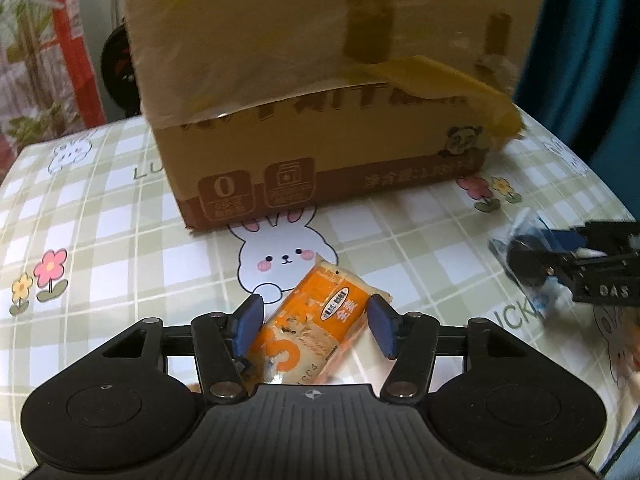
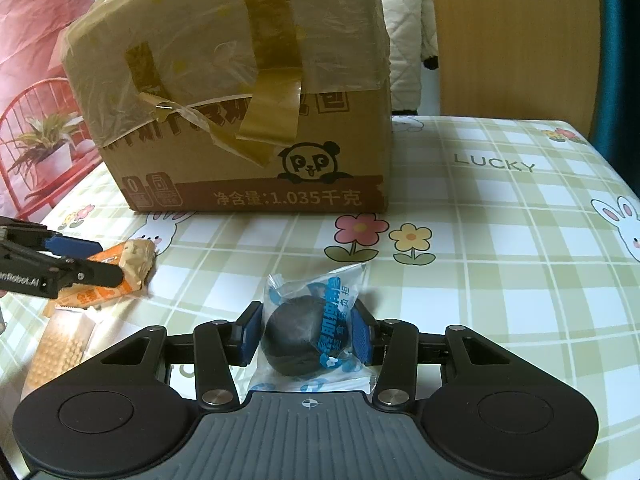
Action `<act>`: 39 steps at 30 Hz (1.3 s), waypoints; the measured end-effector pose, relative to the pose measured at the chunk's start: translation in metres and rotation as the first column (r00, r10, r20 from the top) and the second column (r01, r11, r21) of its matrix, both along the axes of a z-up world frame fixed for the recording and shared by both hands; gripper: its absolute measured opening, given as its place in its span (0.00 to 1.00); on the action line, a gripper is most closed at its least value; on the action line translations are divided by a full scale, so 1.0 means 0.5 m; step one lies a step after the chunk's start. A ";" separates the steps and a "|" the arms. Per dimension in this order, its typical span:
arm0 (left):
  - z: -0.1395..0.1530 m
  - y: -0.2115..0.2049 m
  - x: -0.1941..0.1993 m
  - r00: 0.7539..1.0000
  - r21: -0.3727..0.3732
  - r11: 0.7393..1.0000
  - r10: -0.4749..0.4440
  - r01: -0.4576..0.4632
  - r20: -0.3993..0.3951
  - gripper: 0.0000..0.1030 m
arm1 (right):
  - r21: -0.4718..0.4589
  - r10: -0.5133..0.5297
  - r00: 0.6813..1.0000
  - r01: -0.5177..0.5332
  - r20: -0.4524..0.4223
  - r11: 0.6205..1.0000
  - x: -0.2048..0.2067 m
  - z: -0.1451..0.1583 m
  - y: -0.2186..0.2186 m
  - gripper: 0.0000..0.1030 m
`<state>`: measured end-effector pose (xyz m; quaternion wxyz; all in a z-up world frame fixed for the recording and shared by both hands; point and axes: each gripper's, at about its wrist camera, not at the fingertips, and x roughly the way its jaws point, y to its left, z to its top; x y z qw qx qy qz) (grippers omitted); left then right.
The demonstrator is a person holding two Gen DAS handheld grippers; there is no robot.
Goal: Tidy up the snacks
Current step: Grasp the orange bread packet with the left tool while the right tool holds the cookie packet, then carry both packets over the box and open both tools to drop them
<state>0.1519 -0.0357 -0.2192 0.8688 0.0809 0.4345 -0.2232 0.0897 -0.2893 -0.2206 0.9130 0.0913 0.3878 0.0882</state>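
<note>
Early stage: left gripper [image 1: 316,326] jaws apart around orange snack pack [image 1: 316,332], not gripping; right gripper [image 2: 308,338] clamps dark bun packet [image 2: 310,336]; taped cardboard box [image 2: 240,120] unopened, nothing sorted yet

The cardboard box [image 2: 240,100] blocks the desk's [image 2: 500,240] far side; right of it, the desk seems open.

Box [image 1: 320,80] top cut off by the frame in both views; its print is motion-blurred in the left view — unreadable. Right gripper [image 1: 532,264] cut by the frame edge. Biscuit pack [image 2: 60,352] lies partly under the orange packet [image 2: 120,276].
</note>
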 end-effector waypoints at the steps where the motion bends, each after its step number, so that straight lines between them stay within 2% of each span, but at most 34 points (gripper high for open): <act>1: -0.003 0.000 0.003 1.000 -0.002 1.000 0.006 -0.006 -0.005 0.59 | 0.000 -0.001 1.000 0.001 0.000 1.000 0.000 0.000 0.000 0.41; 7: -0.023 0.004 0.009 1.000 0.037 0.999 0.022 -0.021 -0.009 0.59 | -0.003 0.008 1.000 -0.008 -0.012 1.000 -0.001 0.002 -0.002 0.44; 11: -0.023 0.020 0.007 0.998 0.034 0.998 0.057 -0.058 0.011 0.58 | -0.012 0.002 1.000 -0.002 -0.012 1.000 -0.009 0.005 -0.002 0.48; 18: -0.022 0.055 -0.005 0.987 -0.015 0.987 0.161 -0.161 0.021 0.38 | -0.024 -0.010 1.000 0.010 -0.013 1.000 -0.018 0.006 -0.011 0.51; 29: -0.020 0.090 -0.026 0.966 -0.094 0.962 0.259 -0.258 0.001 0.37 | -0.055 0.012 1.000 -0.013 -0.015 0.998 -0.011 0.006 0.000 0.51; 32: -0.004 0.105 -0.038 0.952 -0.132 0.944 0.306 -0.304 0.000 0.37 | -0.067 0.028 1.000 -0.028 -0.004 0.997 -0.014 0.001 0.004 0.52; 34: 0.014 0.111 -0.048 0.945 -0.158 0.934 0.327 -0.320 0.016 0.37 | -0.071 0.029 1.000 -0.029 -0.006 0.997 -0.011 0.003 0.004 0.44; 35: 0.025 0.113 -0.053 0.943 -0.167 0.931 0.333 -0.324 0.029 0.37 | -0.065 0.029 1.000 -0.030 -0.007 0.997 -0.010 0.004 0.002 0.41; 39: 0.079 0.116 -0.069 0.931 -0.184 0.928 0.347 -0.324 0.110 0.37 | -0.034 0.019 1.000 -0.019 0.006 0.999 -0.009 0.015 -0.005 0.40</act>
